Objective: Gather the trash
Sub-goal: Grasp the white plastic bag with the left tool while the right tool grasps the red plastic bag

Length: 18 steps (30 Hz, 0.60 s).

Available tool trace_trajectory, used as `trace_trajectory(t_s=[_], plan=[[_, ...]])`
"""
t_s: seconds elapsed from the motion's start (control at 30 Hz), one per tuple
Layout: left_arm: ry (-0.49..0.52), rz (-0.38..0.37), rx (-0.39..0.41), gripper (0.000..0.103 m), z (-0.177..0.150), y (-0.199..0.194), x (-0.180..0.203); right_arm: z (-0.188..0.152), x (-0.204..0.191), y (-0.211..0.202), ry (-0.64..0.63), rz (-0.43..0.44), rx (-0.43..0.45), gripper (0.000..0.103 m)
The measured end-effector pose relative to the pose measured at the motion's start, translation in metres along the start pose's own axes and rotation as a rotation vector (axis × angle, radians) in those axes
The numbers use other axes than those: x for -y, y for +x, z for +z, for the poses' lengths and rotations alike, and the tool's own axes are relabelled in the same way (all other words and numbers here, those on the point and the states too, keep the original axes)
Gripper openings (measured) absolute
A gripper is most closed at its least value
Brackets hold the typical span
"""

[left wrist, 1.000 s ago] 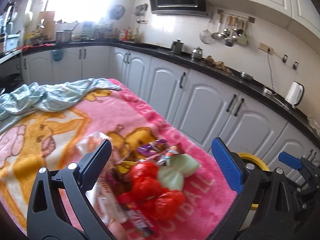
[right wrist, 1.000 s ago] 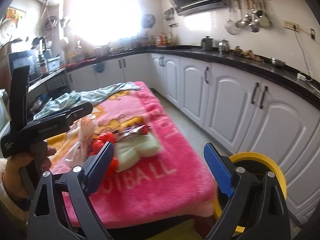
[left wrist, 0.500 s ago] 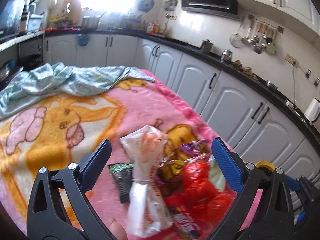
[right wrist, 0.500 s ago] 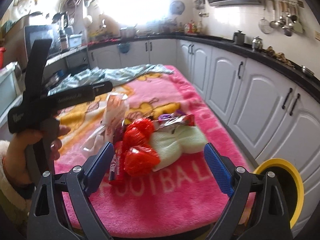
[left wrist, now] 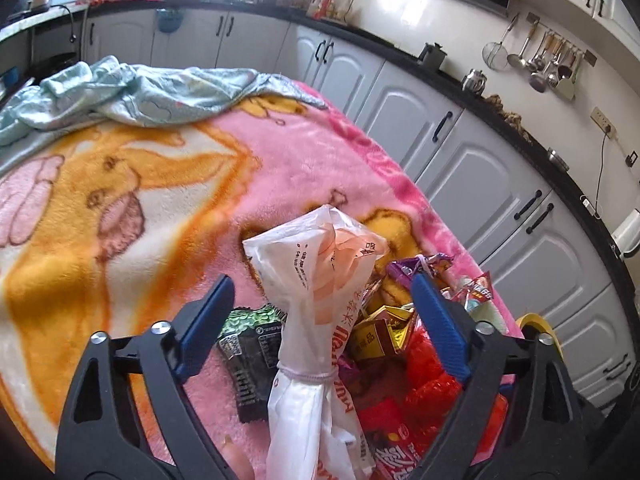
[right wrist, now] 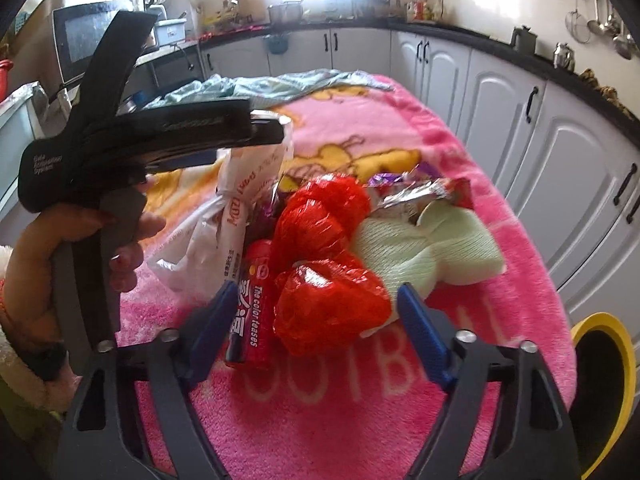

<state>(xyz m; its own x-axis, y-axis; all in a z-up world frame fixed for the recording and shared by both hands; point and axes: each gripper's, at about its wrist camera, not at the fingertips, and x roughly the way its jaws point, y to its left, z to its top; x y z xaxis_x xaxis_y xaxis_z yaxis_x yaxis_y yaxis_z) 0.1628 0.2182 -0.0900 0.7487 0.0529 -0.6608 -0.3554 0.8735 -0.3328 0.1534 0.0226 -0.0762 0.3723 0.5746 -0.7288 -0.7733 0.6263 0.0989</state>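
Two grippers closing over a heap of trash on a pink blanket

Left gripper (left wrist: 320, 316): jaws set wide and closing, blue pads on either side of the tied white plastic bag (left wrist: 320, 320), which stands between them; neither pad presses on it. Beneath the left pad lies a dark green-and-black wrapper (left wrist: 250, 364); beneath the right pad, yellow and red snack packets (left wrist: 380, 332) and crumpled red plastic. A fingertip shows at the lower edge of this view.

Right gripper (right wrist: 312, 316): jaws likewise apart and closing, framing the lower of two knotted red plastic bags (right wrist: 328, 304); the pads do not touch it. Just beside the left pad lies a red candy tube (right wrist: 252, 312) printed "The color teases". Touching the red bags on the right is a pale green knitted item (right wrist: 440, 248), with a silver foil wrapper (right wrist: 416, 196) and a purple wrapper behind it.

Surroundings: all the trash sits in one heap near the front corner of the pink blanket (right wrist: 400, 132), which bears orange cartoon figures and white lettering. A crumpled light blue cloth (left wrist: 132, 96) lies at its far end, well apart from the heap. A hand (right wrist: 80, 248) holds the left gripper's handle at the left of the right wrist view. A yellow-rimmed bin (right wrist: 604, 384) stands below the blanket's right edge. White kitchen cabinets (left wrist: 500, 184) with a dark countertop run behind
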Motion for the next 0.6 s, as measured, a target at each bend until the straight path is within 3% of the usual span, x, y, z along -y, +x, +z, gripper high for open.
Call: trace_trajectory(t_s=[0.07,0.13,0.2,0.3,0.6], plan=[[-0.002,0.004,-0.018,0.068,0.000,0.006,0.000,-0.002,0.000,0.004,0.001,0.004,-0.017,0.063],[0.000,0.007,-0.030,0.053,0.000,0.010,-0.001,-0.004,0.002,0.006,0.003,0.014,-0.030,0.045],[0.001,0.005,-0.037,0.048,-0.001,0.011,-0.002,-0.007,0.003,0.007,0.012,0.032,-0.043,0.029],[0.011,-0.005,-0.033,0.040,-0.001,0.007,0.000,-0.009,0.003,0.003,0.021,0.053,-0.036,0.020],[0.024,-0.047,0.023,0.032,0.002,-0.025,0.010,-0.003,0.002,-0.027,0.039,0.091,0.035,0.016]])
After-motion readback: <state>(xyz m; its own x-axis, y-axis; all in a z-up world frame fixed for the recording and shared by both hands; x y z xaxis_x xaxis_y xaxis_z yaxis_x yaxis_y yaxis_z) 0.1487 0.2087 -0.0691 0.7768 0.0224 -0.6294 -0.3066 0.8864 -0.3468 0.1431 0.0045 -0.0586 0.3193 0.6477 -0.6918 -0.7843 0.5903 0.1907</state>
